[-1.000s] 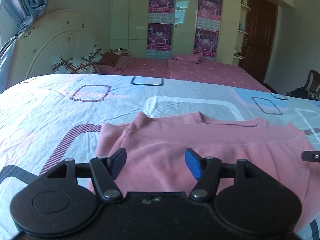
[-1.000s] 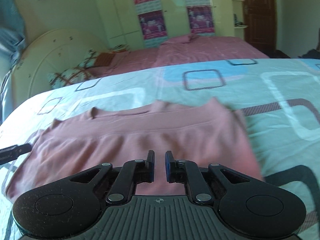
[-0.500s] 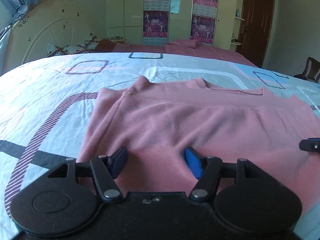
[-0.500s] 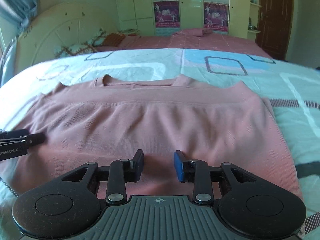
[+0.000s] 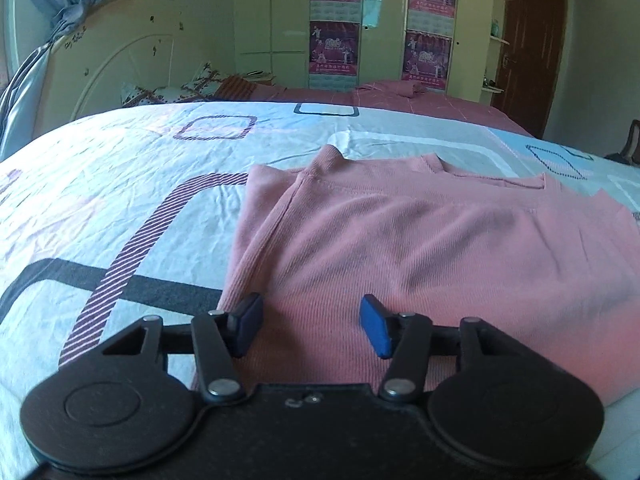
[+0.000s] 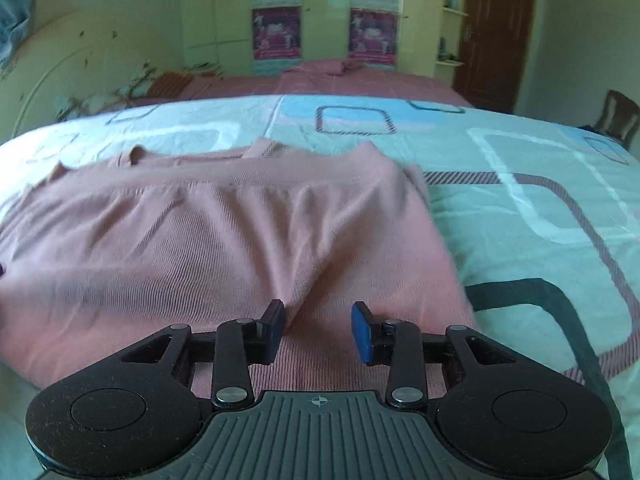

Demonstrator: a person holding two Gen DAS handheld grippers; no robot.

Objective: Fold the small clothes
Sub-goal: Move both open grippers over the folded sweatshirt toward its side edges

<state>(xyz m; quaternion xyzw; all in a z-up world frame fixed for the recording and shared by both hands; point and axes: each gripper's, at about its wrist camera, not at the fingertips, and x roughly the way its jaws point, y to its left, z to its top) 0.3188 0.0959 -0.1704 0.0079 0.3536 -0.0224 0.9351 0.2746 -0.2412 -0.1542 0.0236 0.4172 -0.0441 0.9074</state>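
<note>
A pink knit garment (image 5: 420,248) lies folded flat on the patterned bedsheet (image 5: 100,184), neckline on the far side. My left gripper (image 5: 311,320) hovers low over the garment's near left corner. Its jaws are closing, with pink cloth showing between the blue pads (image 5: 374,330), which do not press on it. In the right wrist view the same garment (image 6: 200,240) has a raised crease running toward my right gripper (image 6: 317,320). That gripper sits over the near right part, its jaws opening, cloth below the gap but not pinched.
The sheet (image 6: 540,200) spreads wide to the right of the garment and to its left. A second bed with a pink cover (image 5: 420,100) stands behind, then wardrobes with posters (image 5: 334,46), a brown door (image 5: 532,40) and a chair (image 6: 618,114).
Both grippers have sunk toward the garment's near edge. The right jaws went from almost shut to apart. The left jaws have narrowed a little.
</note>
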